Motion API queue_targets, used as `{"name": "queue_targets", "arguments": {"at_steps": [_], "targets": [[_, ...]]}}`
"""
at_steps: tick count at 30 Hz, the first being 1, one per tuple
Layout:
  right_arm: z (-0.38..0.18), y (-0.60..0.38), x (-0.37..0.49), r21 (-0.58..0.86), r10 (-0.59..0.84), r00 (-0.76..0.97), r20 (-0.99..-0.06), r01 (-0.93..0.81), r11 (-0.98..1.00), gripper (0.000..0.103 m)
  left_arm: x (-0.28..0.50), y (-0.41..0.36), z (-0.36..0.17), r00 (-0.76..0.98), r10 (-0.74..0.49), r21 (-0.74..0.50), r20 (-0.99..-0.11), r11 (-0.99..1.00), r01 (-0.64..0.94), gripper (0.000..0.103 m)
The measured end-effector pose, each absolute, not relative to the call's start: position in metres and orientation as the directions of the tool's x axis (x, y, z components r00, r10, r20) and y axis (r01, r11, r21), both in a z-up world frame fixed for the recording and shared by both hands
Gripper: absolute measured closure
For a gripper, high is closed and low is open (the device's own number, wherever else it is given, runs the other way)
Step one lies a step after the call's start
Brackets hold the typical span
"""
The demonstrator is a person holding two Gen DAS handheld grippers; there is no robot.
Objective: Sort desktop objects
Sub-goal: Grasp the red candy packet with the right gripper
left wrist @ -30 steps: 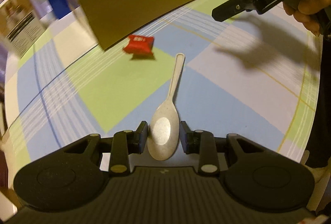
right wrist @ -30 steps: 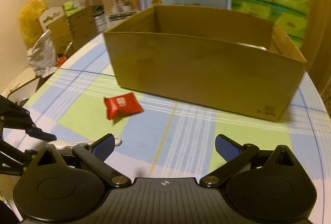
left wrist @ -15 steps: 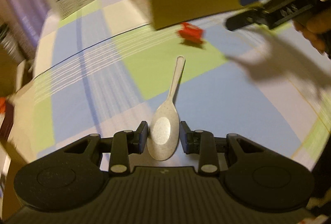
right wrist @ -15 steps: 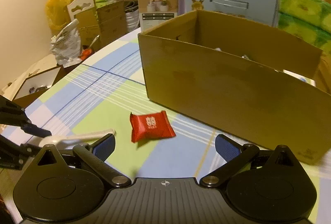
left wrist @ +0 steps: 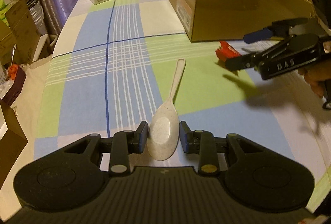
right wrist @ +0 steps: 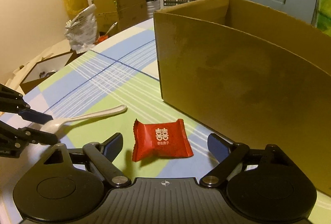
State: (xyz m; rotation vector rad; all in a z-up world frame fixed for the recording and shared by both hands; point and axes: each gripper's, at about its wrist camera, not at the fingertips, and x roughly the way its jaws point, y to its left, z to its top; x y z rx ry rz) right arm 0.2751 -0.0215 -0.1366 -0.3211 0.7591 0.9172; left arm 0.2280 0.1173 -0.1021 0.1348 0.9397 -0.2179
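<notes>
While the left gripper (left wrist: pixel 163 137) clamps the bowl of a speckled white spoon (left wrist: pixel 165 133) between its blue-padded fingers (left wrist: pixel 142 137), the handle of that spoon points away toward 12 o'clock over the checked surface (left wrist: pixel 124 71). From the left wrist view, the right gripper (left wrist: pixel 244 51) comes in from 3 o'clock, a hand (left wrist: pixel 316 79) behind it, and hangs over a red candy packet (left wrist: pixel 226 52) that lies at about 2 o'clock, just in front of the near wall of a brown cardboard box (left wrist: pixel 238 13).

From the right wrist view, the right gripper (right wrist: pixel 164 146) stands spread wide, holding nothing, with the red candy packet (right wrist: pixel 162 139) lying flat on the surface (right wrist: pixel 99 79) between its two fingers (right wrist: pixel 112 145) and touching neither. The cardboard box (right wrist: pixel 248 79) rises from 12 to 3 o'clock, close behind the packet. At 9 o'clock the left gripper (right wrist: pixel 39 126) holds the spoon (right wrist: pixel 86 116), its handle reaching toward the packet but stopping short of it.
</notes>
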Motion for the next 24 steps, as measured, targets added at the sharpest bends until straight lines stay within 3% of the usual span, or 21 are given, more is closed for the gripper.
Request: {"name": "queue_targets", "arguments": {"at_steps": [13, 18, 24], "targets": [[-0.151, -0.003, 0.281, 0.063, 0.588, 0.352, -0.728, -0.82, 0.569, 0.032, 0.248, 0.111, -0.104, 0.583, -0.107, 0.008, -0.806, 0.982, 0.191, 0.075], [-0.149, -0.004, 0.277, 0.053, 0.583, 0.363, -0.727, -0.816, 0.575, 0.049, 0.25, 0.109, -0.104, 0.582, -0.1, 0.011, -0.807, 0.983, 0.184, 0.075], [-0.144, -0.013, 0.274, 0.066, 0.563, 0.371, -0.739, -0.791, 0.608, 0.055, 0.251, 0.108, -0.104, 0.573, -0.093, 0.008, -0.814, 0.985, 0.172, 0.075]]}}
